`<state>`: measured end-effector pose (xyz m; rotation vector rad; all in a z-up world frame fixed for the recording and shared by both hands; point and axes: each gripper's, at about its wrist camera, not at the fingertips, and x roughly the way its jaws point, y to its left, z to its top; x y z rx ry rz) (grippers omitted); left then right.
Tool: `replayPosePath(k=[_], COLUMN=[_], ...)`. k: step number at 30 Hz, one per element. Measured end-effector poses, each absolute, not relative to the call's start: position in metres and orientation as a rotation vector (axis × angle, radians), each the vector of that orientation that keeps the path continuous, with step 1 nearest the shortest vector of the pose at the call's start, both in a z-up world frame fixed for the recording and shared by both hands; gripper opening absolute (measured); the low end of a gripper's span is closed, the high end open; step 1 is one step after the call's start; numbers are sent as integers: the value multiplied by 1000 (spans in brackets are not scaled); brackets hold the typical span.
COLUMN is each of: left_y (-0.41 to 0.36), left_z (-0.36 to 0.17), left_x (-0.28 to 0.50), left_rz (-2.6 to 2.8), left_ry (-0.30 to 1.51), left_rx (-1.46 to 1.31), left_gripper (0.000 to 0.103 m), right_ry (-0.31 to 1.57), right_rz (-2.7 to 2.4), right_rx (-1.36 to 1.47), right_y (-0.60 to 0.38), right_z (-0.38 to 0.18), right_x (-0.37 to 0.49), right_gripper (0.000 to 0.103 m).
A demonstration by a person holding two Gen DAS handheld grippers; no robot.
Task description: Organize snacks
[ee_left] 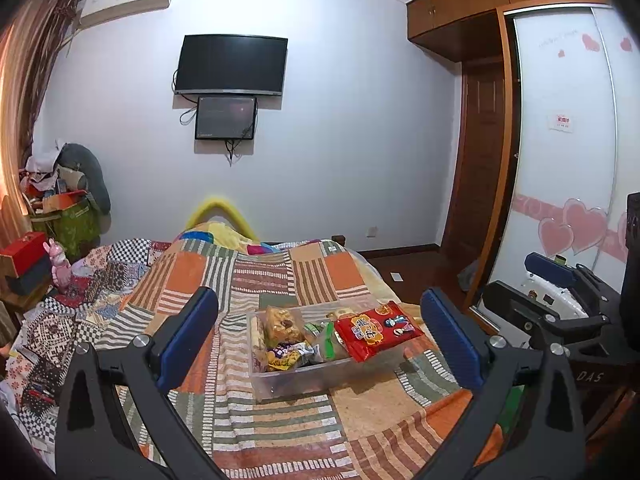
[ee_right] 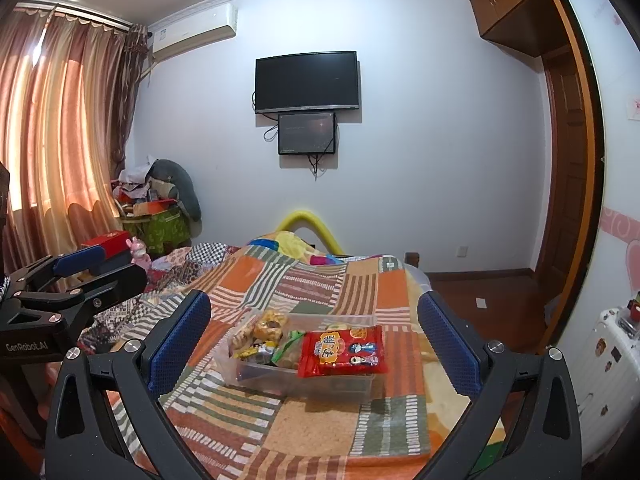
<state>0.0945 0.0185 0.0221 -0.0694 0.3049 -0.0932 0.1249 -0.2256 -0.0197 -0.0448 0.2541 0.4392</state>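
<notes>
Clear plastic bin (ee_left: pixel 280 384) w/ snacks on striped patchwork blanket (ee_left: pixel 272 280), red snack packet (ee_left: pixel 378 330) atop, left gripper (ee_left: pixel 320 336) & right gripper (ee_right: pixel 314 344) both wide, empty.

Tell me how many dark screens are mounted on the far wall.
2. A large black flat screen hangs high on the wall; a smaller dark screen sits directly beneath it, cables trailing below.
</notes>
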Motion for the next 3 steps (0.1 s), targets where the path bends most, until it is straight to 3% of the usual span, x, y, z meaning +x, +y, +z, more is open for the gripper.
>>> replayPosePath(k=[3], left_y=[18], left_z=[21], left_x=[95], left_rz=[-91], left_ry=[308], left_rx=[-70], left_gripper=[103], right_ry=[250], right_rz=[433], right_rx=[-46], right_y=[-226], right_z=[-20], right_x=[125], right_gripper=[103])
